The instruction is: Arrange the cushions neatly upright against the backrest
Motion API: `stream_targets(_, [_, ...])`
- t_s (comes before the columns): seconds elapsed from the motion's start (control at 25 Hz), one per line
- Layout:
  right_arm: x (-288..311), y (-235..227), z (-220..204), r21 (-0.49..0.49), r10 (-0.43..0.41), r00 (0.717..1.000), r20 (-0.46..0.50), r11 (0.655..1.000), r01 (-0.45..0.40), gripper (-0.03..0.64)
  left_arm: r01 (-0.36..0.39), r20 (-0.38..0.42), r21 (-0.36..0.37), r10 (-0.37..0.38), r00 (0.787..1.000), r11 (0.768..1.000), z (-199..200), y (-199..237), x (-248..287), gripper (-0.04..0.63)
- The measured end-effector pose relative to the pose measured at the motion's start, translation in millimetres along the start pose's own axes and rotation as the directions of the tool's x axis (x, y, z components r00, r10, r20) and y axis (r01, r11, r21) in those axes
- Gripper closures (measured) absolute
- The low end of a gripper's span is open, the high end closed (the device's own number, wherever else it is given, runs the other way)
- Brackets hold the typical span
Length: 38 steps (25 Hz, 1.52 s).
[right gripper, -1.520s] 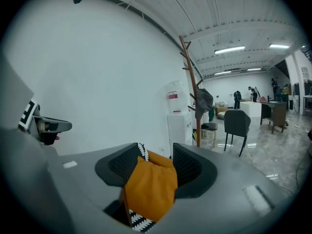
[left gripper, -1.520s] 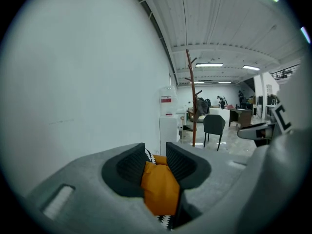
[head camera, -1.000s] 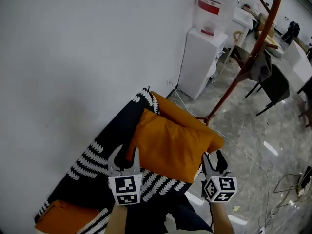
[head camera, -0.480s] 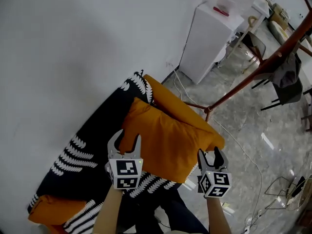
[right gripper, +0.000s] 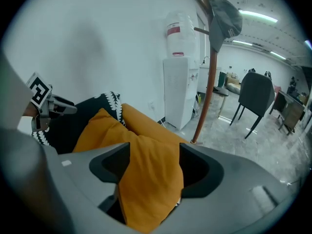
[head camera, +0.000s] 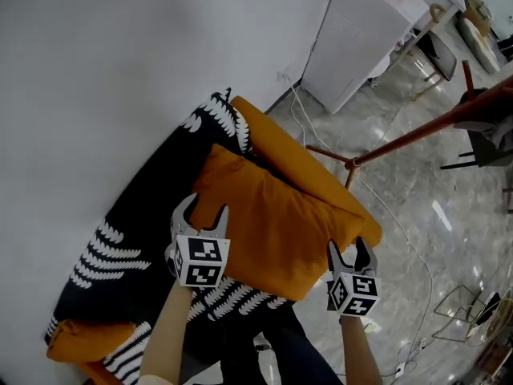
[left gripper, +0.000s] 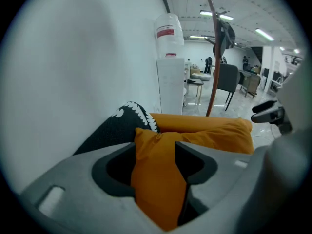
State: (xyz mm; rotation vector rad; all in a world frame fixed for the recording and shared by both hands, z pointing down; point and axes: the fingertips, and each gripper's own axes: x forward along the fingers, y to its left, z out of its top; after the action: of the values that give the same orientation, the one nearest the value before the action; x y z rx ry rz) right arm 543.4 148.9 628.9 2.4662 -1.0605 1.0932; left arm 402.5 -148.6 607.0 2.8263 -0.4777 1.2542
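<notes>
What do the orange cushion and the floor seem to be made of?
Orange cushion: soft woven fabric by the look of it, matte; it creases and sags. Floor: probably polished stone or tile, glossy; grey marbling and bright reflections show.

The sofa (head camera: 144, 215) runs along the wall (head camera: 120, 70) on its left. At its far end lies the back cushion (head camera: 298, 165), with the front cushion (head camera: 276, 227) just near of it and overlapping it, and a third cushion (head camera: 84, 339) well apart at the near end. Beyond the far end, a water dispenser (head camera: 361, 38) stands against the wall, with a coat stand (head camera: 409, 137) to its right.
</notes>
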Motion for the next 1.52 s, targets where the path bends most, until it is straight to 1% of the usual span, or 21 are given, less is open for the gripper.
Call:
stream_targets(0.12, [13,-7,-15,-0.006,-0.019,0.999,-0.035,1.0,0.018,0.279,0.001,-0.038,0.002,-0.001,0.999,1.0,-15,9,21,0.328])
stream_targets(0.28, [27,-20,-31,0.0,-0.041,0.997,-0.065,0.999,0.041,0.268,-0.006,-0.069,0.003,0.006,0.998,1.0,-27,20,51,0.327])
stream_targets(0.48, [44,-28,-49,0.002,-0.052,0.993,-0.105,0.999,0.052,0.261,-0.012,-0.093,0.012,0.013,0.996,1.0,-34,30,88,0.327])
stream_targets(0.6, [54,-32,-58,0.011,-0.055,0.991,-0.123,0.998,0.057,0.255,-0.003,-0.108,0.013,0.004,0.994,1.0,-35,32,106,0.327])
stream_targets(0.8, [62,-35,-66,0.021,-0.047,0.989,-0.139,0.999,0.05,0.254,0.024,-0.165,0.037,-0.018,0.986,0.999,-43,25,126,0.327])
stream_targets(1.0, [66,-33,-68,0.021,-0.039,0.991,-0.129,0.999,0.042,0.269,0.048,-0.171,0.036,-0.041,0.984,0.998,-49,23,135,0.331])
stream_targets(1.12, [70,-31,-69,0.027,-0.031,0.991,-0.13,0.999,0.035,0.295,0.075,-0.173,0.033,-0.068,0.983,0.997,-51,21,141,0.349])
stream_targets(1.24, [74,-27,-71,0.038,-0.02,0.989,-0.144,0.999,0.026,0.339,0.094,-0.186,0.031,-0.086,0.979,0.995,-53,18,146,0.401])
stream_targets(1.36, [77,-23,-72,0.038,-0.022,0.986,-0.165,0.999,0.028,0.389,0.085,-0.198,0.057,-0.072,0.978,0.995,-56,14,149,0.447])
stream_targets(1.52, [77,-19,-73,0.039,-0.032,0.984,-0.173,0.998,0.039,0.448,0.061,-0.193,0.087,-0.043,0.98,0.994,-58,12,147,0.497])
